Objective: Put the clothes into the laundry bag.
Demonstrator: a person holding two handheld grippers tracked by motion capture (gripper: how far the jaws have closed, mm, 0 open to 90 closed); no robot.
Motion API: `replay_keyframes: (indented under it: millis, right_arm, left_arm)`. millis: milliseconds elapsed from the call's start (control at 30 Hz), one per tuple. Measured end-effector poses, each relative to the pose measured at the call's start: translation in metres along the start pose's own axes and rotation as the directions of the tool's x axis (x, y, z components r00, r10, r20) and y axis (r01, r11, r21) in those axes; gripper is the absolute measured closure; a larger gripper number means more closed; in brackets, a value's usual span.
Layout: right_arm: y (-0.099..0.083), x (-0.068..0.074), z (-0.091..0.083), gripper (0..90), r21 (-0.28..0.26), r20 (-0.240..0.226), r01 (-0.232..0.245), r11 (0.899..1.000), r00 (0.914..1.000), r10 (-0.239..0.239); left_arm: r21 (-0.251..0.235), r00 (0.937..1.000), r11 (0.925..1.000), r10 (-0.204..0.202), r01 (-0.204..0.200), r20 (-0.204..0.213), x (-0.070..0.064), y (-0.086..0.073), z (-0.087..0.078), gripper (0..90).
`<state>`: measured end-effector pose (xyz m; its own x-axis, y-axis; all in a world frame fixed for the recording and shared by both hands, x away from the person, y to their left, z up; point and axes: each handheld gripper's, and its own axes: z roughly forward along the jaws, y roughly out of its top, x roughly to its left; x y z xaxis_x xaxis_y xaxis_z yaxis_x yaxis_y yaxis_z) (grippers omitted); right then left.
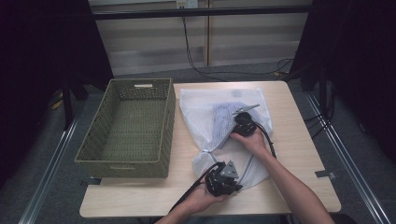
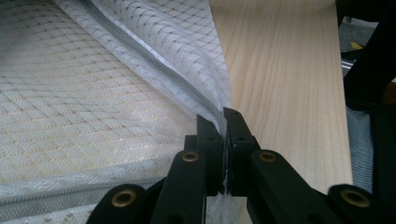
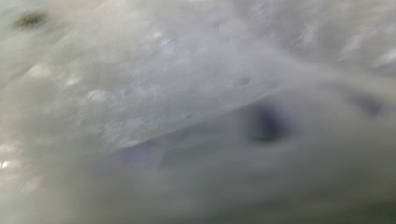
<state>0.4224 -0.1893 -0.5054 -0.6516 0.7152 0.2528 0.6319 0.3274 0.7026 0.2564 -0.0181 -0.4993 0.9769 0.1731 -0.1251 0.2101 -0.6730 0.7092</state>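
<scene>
A white mesh laundry bag (image 1: 201, 109) lies on the wooden table (image 1: 299, 140), with a bluish garment (image 1: 223, 115) showing through it. My left gripper (image 1: 229, 183) is at the bag's near end. In the left gripper view it (image 2: 223, 120) is shut on the bag's zipper edge (image 2: 177, 88), with mesh (image 2: 84, 93) spreading to the left. My right gripper (image 1: 240, 118) is at the bag's middle, its jaws hidden by the mesh. The right gripper view is a close blur of white mesh (image 3: 187, 70) and a purplish patch (image 3: 140, 156).
A woven olive basket (image 1: 126, 164) stands empty on the table's left half, next to the bag. Bare table (image 2: 280, 70) lies to the right of the bag. Cables and dark stands are on the floor behind the table.
</scene>
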Motion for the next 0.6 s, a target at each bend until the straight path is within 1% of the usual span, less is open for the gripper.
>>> replay_keyframes:
  millis: [67, 100, 133, 200, 233, 300, 333, 467, 500, 533, 567, 600]
  right_arm:
    - [-0.002, 0.004, -0.002, 75.2, 0.004, -0.008, 0.008, 1.000, 0.9999, -0.008]
    - [-0.003, 0.005, -0.005, 73.9, -0.002, -0.026, 0.020, 1.000, 0.9995, -0.020]
    - [-0.006, 0.007, -0.008, 72.9, -0.001, -0.040, 0.020, 1.000, 0.9990, -0.020]
    - [-0.009, 0.009, -0.012, 72.1, -0.008, -0.056, 0.033, 0.999, 0.9978, -0.034]
    - [-0.011, 0.010, -0.016, 71.1, -0.014, -0.067, 0.036, 0.999, 0.9971, -0.036]
    - [-0.015, 0.011, -0.023, 69.8, -0.021, -0.086, 0.038, 0.999, 0.9955, -0.040]
    - [-0.017, 0.011, -0.027, 69.3, -0.023, -0.091, 0.043, 0.999, 0.9948, -0.045]
    - [-0.025, 0.012, -0.044, 67.8, -0.040, -0.123, 0.050, 0.998, 0.9909, -0.054]
    - [-0.028, 0.012, -0.049, 67.5, -0.050, -0.131, 0.057, 0.997, 0.9893, -0.063]
    - [-0.029, 0.012, -0.054, 67.5, -0.057, -0.132, 0.056, 0.997, 0.9892, -0.063]
    - [-0.031, 0.011, -0.059, 67.7, -0.063, -0.131, 0.059, 0.996, 0.9892, -0.066]
    - [-0.032, 0.011, -0.064, 68.4, -0.073, -0.130, 0.058, 0.996, 0.9892, -0.067]
  left_arm:
    - [0.020, 1.0000, 0.9998, 0.005, -0.005, 0.000, 0.000, 0.001, -0.001, 87.3]
    - [0.011, 1.0000, 0.9999, 0.004, -0.004, 0.001, 0.000, 0.001, -0.001, 87.3]
    - [0.003, 1.0000, 1.0000, 0.003, -0.003, 0.002, 0.000, 0.000, 0.000, 87.3]
    - [-0.010, 1.0000, 0.9999, -0.003, 0.003, 0.004, -0.001, 0.000, 0.001, 87.3]
    - [-0.002, 0.9999, 0.9999, 0.011, -0.011, 0.002, 0.000, 0.000, 0.001, 87.3]
    - [-0.012, 1.0000, 0.9999, -0.005, 0.005, 0.004, -0.001, 0.000, 0.001, 87.3]
    - [0.004, 1.0000, 1.0000, -0.003, 0.003, 0.001, -0.001, 0.000, 0.000, 87.3]
    - [0.003, 1.0000, 1.0000, -0.004, 0.004, 0.000, -0.001, 0.000, 0.000, 87.3]
    - [0.006, 1.0000, 1.0000, -0.004, 0.004, 0.002, 0.000, 0.000, 0.000, 87.3]
    - [0.011, 1.0000, 0.9999, -0.003, 0.003, 0.003, 0.000, 0.001, 0.000, 87.3]
    - [0.007, 1.0000, 1.0000, -0.001, 0.001, 0.004, 0.000, 0.000, 0.000, 87.3]
    - [-0.004, 0.9999, 1.0000, -0.009, 0.009, 0.006, 0.000, 0.000, 0.001, 87.3]
